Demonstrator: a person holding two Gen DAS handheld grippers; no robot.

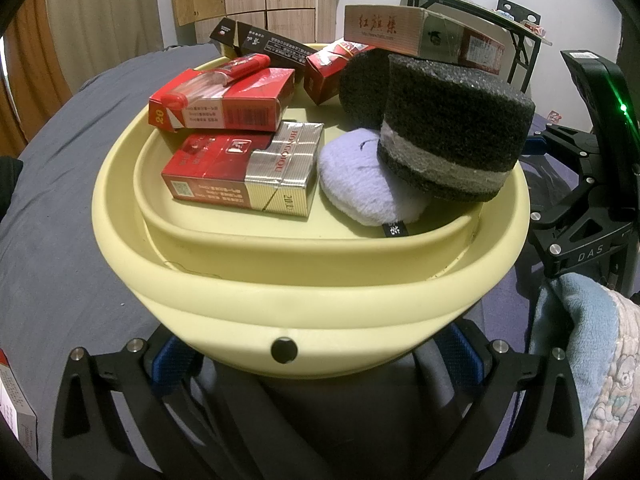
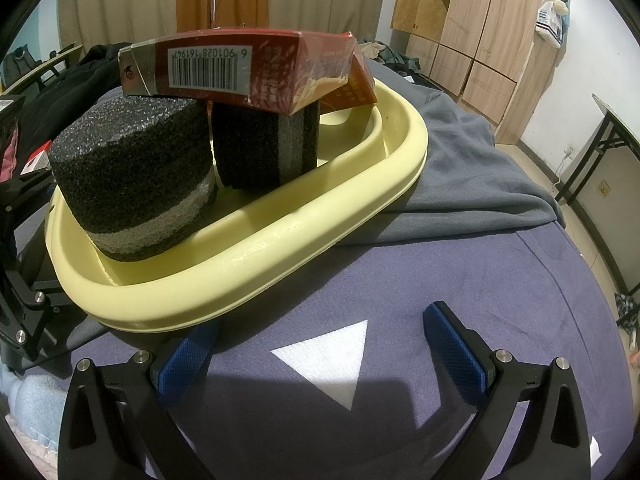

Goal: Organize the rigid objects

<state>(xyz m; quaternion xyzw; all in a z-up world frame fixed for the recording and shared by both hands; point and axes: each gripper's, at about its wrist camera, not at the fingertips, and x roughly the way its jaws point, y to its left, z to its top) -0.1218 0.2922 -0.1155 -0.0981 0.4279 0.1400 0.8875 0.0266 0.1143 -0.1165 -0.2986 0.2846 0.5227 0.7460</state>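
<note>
A pale yellow oval basin (image 1: pixel 304 304) sits on the bed. It holds a red cigarette pack (image 1: pixel 224 100) stacked on a red-and-silver pack (image 1: pixel 248 172), black boxes (image 1: pixel 260 46), a lilac puff (image 1: pixel 360 184) and two black foam blocks (image 1: pixel 456 136). A long carton (image 1: pixel 420 32) rests across the foam. My left gripper (image 1: pixel 318 352) is open, its blue pads (image 1: pixel 172 364) on either side of the basin's near end and partly under its rim. My right gripper (image 2: pixel 320 332) is open over the sheet beside the basin (image 2: pixel 280 252), holding nothing; the carton (image 2: pixel 240 68) tops the foam (image 2: pixel 132 176).
A grey blanket (image 2: pixel 460 168) lies under the basin's far end. The purple sheet bears a white triangle (image 2: pixel 332 360). A light-blue towel (image 1: pixel 572 320) lies at the right, another pack (image 1: pixel 12 400) at the left edge. Wardrobes and a folding table (image 2: pixel 616 128) stand beyond the bed.
</note>
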